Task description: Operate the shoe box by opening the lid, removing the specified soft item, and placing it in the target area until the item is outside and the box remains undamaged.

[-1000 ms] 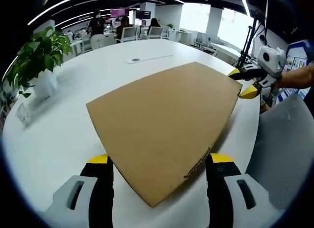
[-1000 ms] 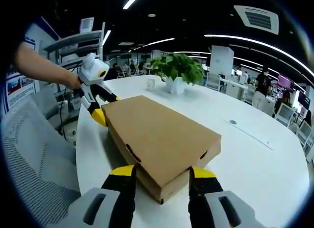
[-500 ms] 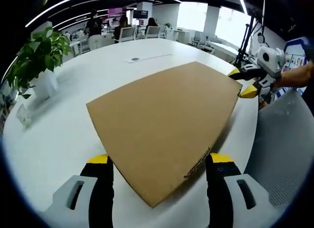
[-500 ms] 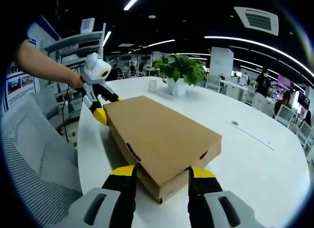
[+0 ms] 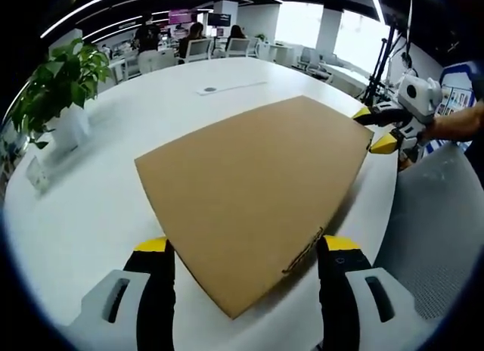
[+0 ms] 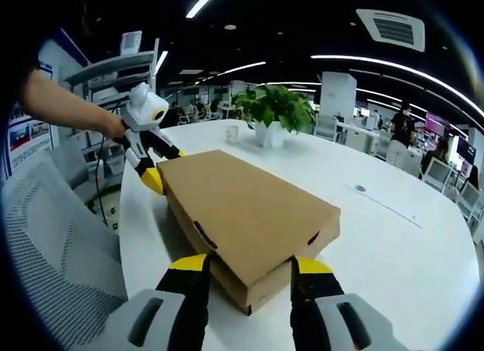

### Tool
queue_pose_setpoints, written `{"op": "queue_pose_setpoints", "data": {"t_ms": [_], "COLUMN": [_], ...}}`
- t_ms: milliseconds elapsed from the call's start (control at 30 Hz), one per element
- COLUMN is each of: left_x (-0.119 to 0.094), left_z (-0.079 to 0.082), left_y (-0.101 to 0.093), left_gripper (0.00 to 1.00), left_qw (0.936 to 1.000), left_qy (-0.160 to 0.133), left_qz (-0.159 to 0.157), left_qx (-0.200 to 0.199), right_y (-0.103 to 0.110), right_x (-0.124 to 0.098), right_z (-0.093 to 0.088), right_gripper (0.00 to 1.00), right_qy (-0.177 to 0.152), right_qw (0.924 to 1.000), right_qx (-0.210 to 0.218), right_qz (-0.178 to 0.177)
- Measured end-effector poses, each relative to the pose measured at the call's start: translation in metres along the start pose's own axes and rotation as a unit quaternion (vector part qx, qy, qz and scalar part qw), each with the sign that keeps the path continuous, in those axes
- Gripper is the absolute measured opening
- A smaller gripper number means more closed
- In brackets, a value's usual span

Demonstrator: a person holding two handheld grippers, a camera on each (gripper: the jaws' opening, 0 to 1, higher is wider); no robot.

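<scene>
Nothing done yet as far as I can judge: lid's closed, item is inside and unseen, so open/remove/place are all left. In the left gripper view, at bottom centre, my left gripper point(image 5: 246, 253) has its jaws spread wide on either side of the near corner of the shoe box point(image 5: 253, 188); can't tell if the pads touch the cardboard, looks like straddling, not clamping. Box fills mid-frame, lying flat on the white table point(image 5: 91, 207), lid seated. Same story in the right gripper view: right gripper point(image 6: 248, 269) at bottom centre, jaws wide, bracketing the opposite box corner point(image 6: 249, 215); the lid edge w/ a small cutout notch sits just above the left jaw, lid looks maybe a hair raised at this end, not sure. Further back, upper left of that view, the left gripper point(image 6: 147, 158) sits at the far corner. In the left gripper view the right gripper point(image 5: 382, 128) shows at right edge, at the box's far corner. Beyond: potted plant point(image 5: 57, 86) upper left, well apart from box; a grey mesh chair point(image 5: 439, 215) lower right. Target area: can't tell where it is. Next, I'd guess, lift the lid evenly from both ends so the cardboard doesn't crease.
</scene>
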State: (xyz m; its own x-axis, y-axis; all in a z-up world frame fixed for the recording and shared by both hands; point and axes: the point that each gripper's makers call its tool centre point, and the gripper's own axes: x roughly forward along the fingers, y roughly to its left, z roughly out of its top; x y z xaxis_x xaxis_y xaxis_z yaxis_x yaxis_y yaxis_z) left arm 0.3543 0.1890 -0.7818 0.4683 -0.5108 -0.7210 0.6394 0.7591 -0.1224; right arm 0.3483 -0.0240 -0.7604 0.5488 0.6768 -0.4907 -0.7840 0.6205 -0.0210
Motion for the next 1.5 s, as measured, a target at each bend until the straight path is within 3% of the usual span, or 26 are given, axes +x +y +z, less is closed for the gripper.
{"op": "queue_pose_setpoints", "data": {"t_ms": [467, 1067, 1500], "left_x": [-0.011, -0.025, -0.034], "left_z": [0.008, 0.025, 0.041], "left_y": [-0.004, -0.005, 0.001], "left_gripper": [0.80, 0.79, 0.73], "left_qw": [0.9998, 0.9991, 0.9976], "left_qy": [-0.020, -0.039, -0.057], "left_qz": [0.001, 0.014, 0.037], "left_qx": [-0.010, -0.014, -0.011], "right_y": [0.001, 0.000, -0.011], "right_x": [-0.006, -0.014, -0.018], "right_z": [0.013, 0.037, 0.058], "right_gripper": [0.41, 0.49, 0.46], "right_qy": [-0.016, -0.042, -0.060], "right_qw": [0.9996, 0.9990, 0.9982], "right_qx": [0.021, 0.010, -0.005], "right_qz": [0.001, 0.006, 0.001]}}
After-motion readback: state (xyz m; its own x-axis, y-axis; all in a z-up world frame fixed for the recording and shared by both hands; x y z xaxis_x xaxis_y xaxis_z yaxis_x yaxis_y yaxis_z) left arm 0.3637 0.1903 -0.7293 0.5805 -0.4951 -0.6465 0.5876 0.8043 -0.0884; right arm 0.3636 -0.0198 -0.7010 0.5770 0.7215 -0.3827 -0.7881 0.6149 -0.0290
